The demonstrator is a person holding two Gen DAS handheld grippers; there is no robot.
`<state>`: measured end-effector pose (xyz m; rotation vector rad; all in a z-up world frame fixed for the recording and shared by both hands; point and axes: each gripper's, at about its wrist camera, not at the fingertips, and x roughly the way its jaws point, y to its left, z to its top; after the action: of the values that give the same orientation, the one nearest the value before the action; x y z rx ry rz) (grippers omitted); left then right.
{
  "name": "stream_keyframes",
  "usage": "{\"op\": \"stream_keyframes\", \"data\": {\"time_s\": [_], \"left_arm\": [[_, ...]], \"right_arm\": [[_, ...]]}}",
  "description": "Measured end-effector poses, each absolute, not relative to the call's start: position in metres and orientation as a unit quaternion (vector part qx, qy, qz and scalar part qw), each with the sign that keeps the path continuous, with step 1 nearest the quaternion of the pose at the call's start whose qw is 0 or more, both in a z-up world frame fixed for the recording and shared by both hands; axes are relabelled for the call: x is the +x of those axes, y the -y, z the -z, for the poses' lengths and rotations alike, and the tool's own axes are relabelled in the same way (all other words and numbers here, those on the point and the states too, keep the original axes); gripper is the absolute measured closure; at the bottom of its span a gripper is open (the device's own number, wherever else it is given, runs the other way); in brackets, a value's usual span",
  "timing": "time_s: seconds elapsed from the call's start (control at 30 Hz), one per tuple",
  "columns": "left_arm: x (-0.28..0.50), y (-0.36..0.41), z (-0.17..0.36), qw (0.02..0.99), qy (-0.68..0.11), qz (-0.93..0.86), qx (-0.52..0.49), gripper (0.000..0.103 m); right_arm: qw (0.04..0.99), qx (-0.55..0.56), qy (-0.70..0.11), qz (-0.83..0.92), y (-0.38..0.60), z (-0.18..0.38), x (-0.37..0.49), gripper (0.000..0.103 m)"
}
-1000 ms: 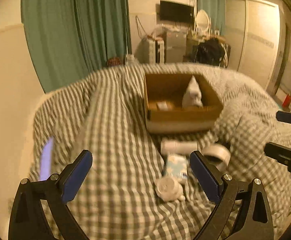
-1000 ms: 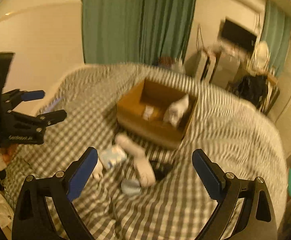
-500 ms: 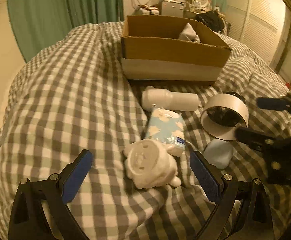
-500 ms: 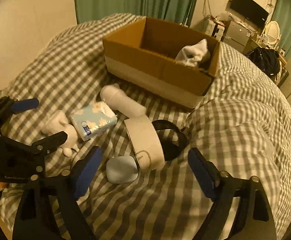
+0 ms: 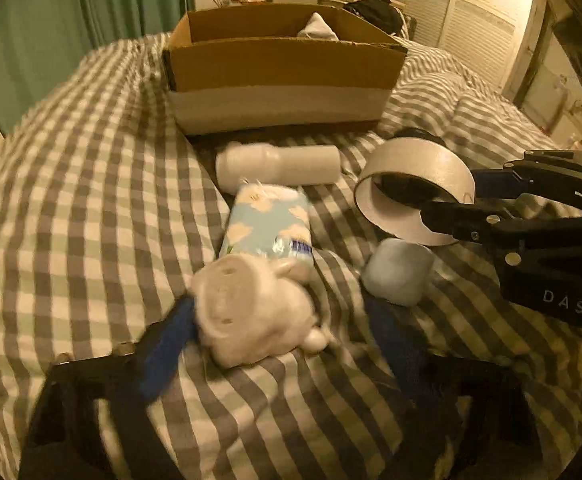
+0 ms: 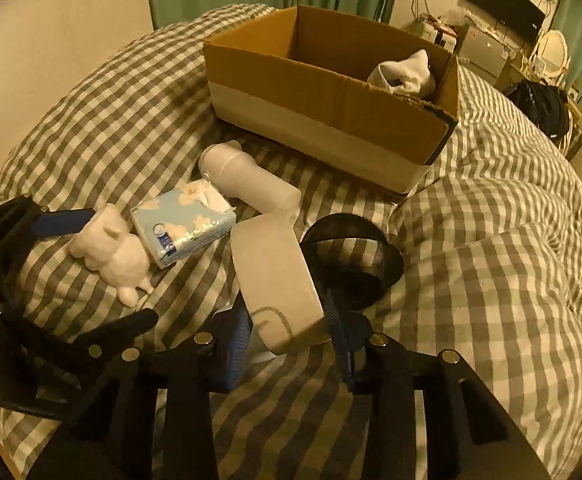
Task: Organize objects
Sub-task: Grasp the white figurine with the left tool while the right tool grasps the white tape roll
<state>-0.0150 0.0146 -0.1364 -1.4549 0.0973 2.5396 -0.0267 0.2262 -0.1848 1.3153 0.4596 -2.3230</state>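
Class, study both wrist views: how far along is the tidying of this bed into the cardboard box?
Done: one white cloth item already lies in the cardboard box.
In hand: the right gripper closes around the white tape roll; the left gripper straddles the white plush toy.
Left: the tissue pack, white bottle, black ring and bluish pouch remain on the checked duvet.

grey-white checked bedspread point(image 6: 491, 280), brown cardboard box point(image 6: 331, 92), white plush toy point(image 5: 251, 312)
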Motion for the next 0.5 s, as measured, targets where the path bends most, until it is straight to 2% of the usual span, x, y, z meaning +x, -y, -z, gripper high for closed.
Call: {"op": "stream_keyframes", "data": {"time_s": [0.03, 0.07, 0.2, 0.27, 0.5], "left_arm": [[-0.016, -0.014, 0.138, 0.108, -0.028, -0.860, -0.498, 0.044], [-0.016, -0.011, 0.138, 0.107, -0.022, -0.858, -0.502, 0.048], [-0.015, -0.006, 0.137, 0.111, 0.000, -0.853, -0.510, 0.048], [-0.013, -0.006, 0.133, 0.113, 0.007, -0.852, -0.511, 0.056], [0.005, -0.001, 0.118, 0.122, 0.022, -0.849, -0.514, 0.056]], "right_arm": [[0.216, 0.471, -0.169, 0.838, -0.226, 0.183, -0.023, 0.067], [0.217, 0.468, -0.173, 0.839, -0.226, 0.181, -0.019, 0.067], [0.222, 0.460, -0.175, 0.842, -0.228, 0.170, -0.009, 0.068], [0.222, 0.458, -0.176, 0.843, -0.229, 0.166, -0.006, 0.068], [0.224, 0.451, -0.186, 0.844, -0.227, 0.150, 0.012, 0.072]]}}
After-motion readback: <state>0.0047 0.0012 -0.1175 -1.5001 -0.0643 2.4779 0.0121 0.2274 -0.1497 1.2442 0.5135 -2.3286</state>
